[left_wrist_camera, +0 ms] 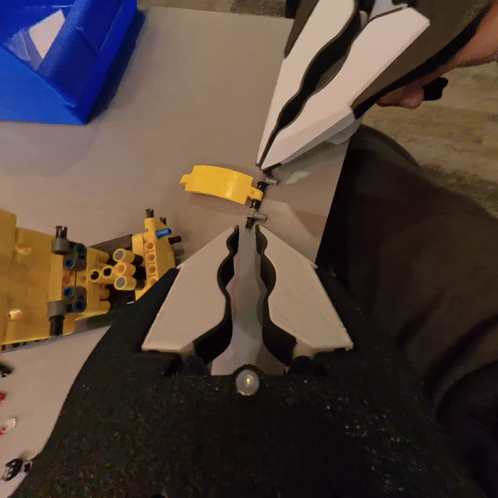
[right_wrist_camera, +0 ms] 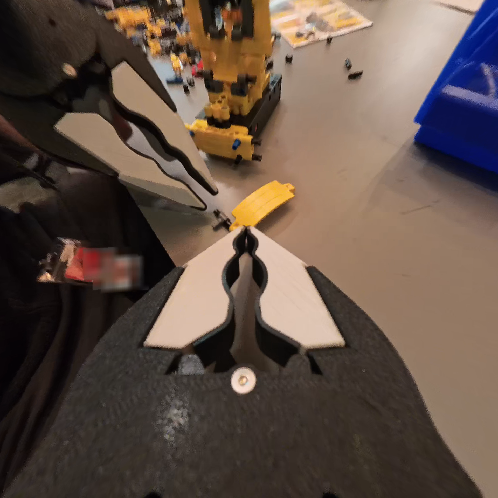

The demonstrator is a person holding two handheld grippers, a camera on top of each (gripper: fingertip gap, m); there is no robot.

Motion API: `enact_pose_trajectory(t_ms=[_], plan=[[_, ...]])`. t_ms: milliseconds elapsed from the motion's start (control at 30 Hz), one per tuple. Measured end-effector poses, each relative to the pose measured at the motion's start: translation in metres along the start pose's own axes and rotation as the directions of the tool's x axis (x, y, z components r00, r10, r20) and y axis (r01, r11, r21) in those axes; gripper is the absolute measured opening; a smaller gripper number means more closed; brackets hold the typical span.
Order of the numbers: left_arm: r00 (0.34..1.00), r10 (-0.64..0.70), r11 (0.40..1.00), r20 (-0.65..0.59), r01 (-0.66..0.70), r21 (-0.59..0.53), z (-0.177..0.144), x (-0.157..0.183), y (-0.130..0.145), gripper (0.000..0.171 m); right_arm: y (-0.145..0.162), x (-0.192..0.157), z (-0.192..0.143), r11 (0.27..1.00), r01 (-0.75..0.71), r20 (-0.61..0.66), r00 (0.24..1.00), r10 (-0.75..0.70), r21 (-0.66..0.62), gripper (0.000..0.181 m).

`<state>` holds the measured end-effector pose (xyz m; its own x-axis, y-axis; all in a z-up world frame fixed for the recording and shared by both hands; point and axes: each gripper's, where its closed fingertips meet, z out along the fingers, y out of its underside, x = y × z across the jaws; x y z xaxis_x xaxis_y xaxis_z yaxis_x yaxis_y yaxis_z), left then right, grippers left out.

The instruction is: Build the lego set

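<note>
curved yellow plastic panel, pinned

**Grippers Meeting Over a Curved Panel**

The curved panel is lying on the table with a pin connector at its end. The left gripper and right gripper are facing each other across it. The brick model is standing behind, the bin farther right.

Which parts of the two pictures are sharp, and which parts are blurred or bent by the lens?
Left wrist view: the curved yellow piece is sharp, the blue bin soft, the table edge bowed by the wide lens. Right wrist view: the yellow model and far loose parts smear; the right gripper is soft.
</note>
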<state>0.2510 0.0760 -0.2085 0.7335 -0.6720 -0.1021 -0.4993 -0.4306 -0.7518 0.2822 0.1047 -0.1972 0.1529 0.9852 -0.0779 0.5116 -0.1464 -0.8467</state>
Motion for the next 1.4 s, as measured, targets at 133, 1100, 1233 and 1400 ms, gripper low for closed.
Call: enact_pose_trajectory(t_ms=[133, 1100, 1233, 1400], plan=[[0.999, -0.044, 0.999, -0.027, 0.045, 0.030, -0.004, -0.008, -0.002, 0.012, -0.008, 0.006, -0.013, 0.995, -0.075, 0.035, 0.997, 0.073, 0.068, 0.000], [0.994, 0.033, 0.998, -0.104, -0.038, -0.046, 0.003, 0.006, 0.009, 0.012, 0.017, -0.020, 0.002, 0.995, -0.044, 0.123, 0.991, 0.055, -0.085, 0.012], [0.991, 0.062, 0.997, -0.121, -0.068, -0.042, 0.001, 0.008, 0.011, 0.010, 0.015, -0.021, 0.003, 0.992, -0.093, 0.141, 0.984, 0.104, -0.085, 0.019], [0.984, 0.060, 0.997, -0.170, -0.068, -0.042, -0.003, 0.011, 0.014, 0.008, 0.014, -0.020, 0.009, 0.995, -0.028, 0.087, 0.996, 0.036, -0.093, 0.020]])
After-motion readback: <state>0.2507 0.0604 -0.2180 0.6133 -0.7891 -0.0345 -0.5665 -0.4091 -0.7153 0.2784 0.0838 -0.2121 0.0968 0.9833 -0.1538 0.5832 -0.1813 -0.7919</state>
